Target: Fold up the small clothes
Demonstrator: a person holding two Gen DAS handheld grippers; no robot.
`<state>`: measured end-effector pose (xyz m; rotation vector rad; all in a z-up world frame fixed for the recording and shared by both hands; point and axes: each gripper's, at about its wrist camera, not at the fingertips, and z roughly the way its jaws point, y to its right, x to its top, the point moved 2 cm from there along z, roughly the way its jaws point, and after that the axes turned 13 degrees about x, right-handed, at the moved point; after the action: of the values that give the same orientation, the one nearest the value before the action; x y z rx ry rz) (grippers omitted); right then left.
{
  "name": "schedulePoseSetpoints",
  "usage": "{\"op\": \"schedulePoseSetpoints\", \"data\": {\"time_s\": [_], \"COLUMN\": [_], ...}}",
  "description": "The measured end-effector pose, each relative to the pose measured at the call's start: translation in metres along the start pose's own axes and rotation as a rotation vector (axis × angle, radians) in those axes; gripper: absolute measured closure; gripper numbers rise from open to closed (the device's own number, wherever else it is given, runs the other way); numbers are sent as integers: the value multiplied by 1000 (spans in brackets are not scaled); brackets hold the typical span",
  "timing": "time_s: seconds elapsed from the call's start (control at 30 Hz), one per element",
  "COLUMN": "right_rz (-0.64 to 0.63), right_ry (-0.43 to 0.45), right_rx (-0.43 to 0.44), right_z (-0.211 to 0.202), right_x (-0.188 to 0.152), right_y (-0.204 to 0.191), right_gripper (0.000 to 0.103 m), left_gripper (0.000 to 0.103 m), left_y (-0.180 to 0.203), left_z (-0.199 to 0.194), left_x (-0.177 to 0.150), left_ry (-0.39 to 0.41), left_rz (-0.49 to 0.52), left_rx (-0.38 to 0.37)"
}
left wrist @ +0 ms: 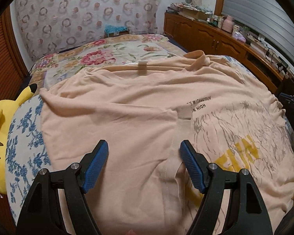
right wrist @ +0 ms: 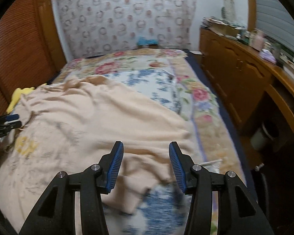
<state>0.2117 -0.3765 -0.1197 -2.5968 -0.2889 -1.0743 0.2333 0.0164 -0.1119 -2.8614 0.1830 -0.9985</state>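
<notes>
- Lying spread across the bed (left wrist: 100, 51): a peach shirt (left wrist: 127, 105), print side up on the right with yellow letters and small black text, collar toward the far end.
- Left gripper (left wrist: 144, 149) above the shirt near a folded seam; jaws released, nothing between them.
- Right gripper (right wrist: 146, 150) over the shirt's near edge, where a sleeve flap lies folded; jaws spread apart, holding nothing. That view is blurred.
- Yellow plush toy (left wrist: 2, 129) at the bed's left edge, beside the shirt.
- Wooden cabinet (left wrist: 215, 37) along the right wall.
</notes>
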Motion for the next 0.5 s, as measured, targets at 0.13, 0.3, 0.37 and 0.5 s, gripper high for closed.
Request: {"op": "schedulePoseSetpoints", "data": {"time_s": [0.13, 0.3, 0.37, 0.5], "right_rz": [30, 49, 48, 61], "right_ry": [-14, -27, -32, -42], "right_rx": [-23, -30, -26, -20], "right_z": [7, 12, 10, 8], "right_x": [1, 8, 10, 10], "right_y": [3, 11, 14, 22], "right_gripper": [53, 53, 53, 53], "left_gripper": [26, 25, 19, 13], "left_y": [2, 3, 6, 13], "left_z": [5, 4, 4, 6], "left_x": [-2, -3, -5, -5], "left_ry": [-11, -3, 10, 14], "left_rz": [7, 14, 28, 52], "left_rx": [3, 7, 3, 7]}}
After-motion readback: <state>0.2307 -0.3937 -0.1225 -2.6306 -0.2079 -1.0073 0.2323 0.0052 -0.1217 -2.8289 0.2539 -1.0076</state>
